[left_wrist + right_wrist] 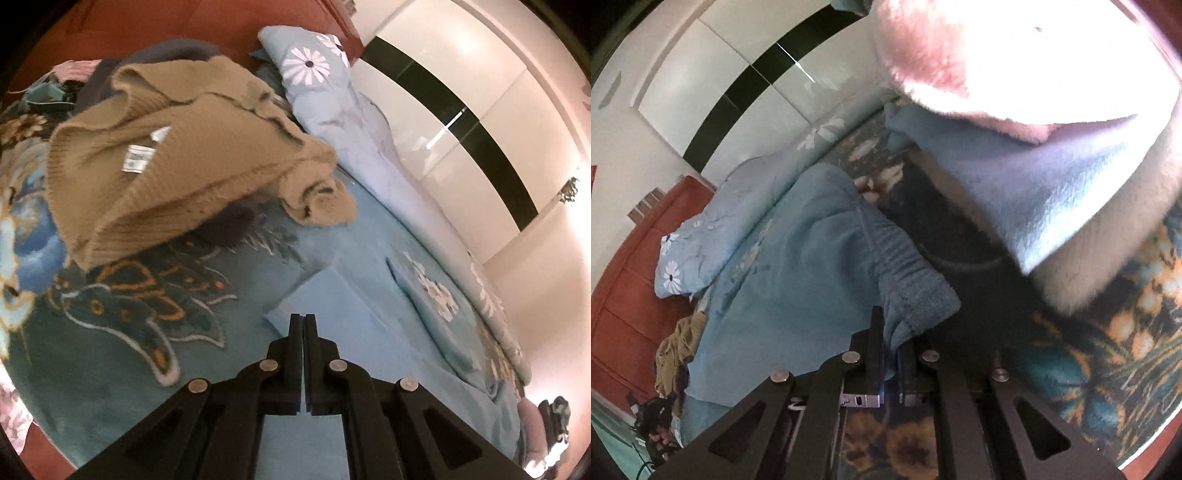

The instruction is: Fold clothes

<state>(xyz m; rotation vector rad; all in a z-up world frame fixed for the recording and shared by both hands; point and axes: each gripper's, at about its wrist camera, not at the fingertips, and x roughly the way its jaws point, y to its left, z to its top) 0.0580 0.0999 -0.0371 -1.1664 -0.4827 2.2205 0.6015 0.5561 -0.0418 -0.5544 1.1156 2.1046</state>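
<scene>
In the left wrist view a light blue garment [325,291] lies flat on the teal flowered bedspread [122,317]. My left gripper [303,319] is shut with its tips at the garment's near edge, and the cloth runs on under the fingers. A tan knit sweater [177,162] with a white label is heaped beyond it. In the right wrist view my right gripper [890,332] is shut on the gathered elastic waistband of the blue garment [812,266], which hangs away to the left.
A pale blue daisy-print quilt [332,96] runs along the bed's far side by a white wardrobe [461,122] with a black stripe. A fluffy pink and white cloth [1015,85] fills the upper right. The tan sweater [676,350] and red-brown headboard [631,266] sit left.
</scene>
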